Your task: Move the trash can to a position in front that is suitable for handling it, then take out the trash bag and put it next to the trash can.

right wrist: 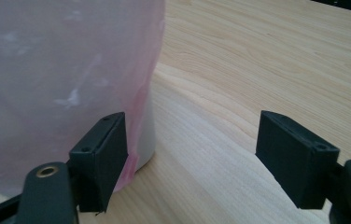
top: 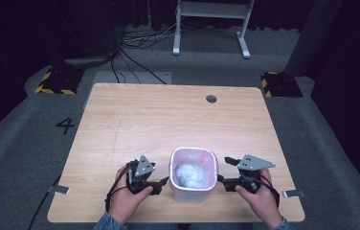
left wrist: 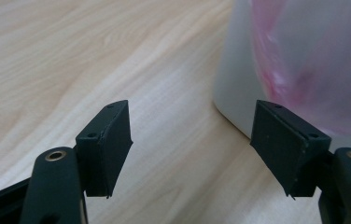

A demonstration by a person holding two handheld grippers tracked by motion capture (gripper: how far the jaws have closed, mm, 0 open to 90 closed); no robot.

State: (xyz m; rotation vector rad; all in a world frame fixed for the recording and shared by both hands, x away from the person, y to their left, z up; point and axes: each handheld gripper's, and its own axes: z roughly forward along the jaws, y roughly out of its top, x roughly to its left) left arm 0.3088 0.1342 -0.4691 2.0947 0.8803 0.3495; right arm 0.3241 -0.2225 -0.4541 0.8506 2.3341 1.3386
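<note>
Both claws, the left gripper [top: 164, 181] and right gripper [top: 220, 178], stand apart and empty with the bin [top: 193, 191] between them, its pink bag [top: 208, 158] still ungripped, so bag handling looks barely begun.

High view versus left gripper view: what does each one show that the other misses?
From above you see inside the small white bin, where crumpled clear plastic lies, plus both hands and the right claw. The left gripper view instead gives a close look at the bin's outer wall with the pink liner draped over it, beside the open jaws. Both show the bin, the left claw and the wooden table.
</note>
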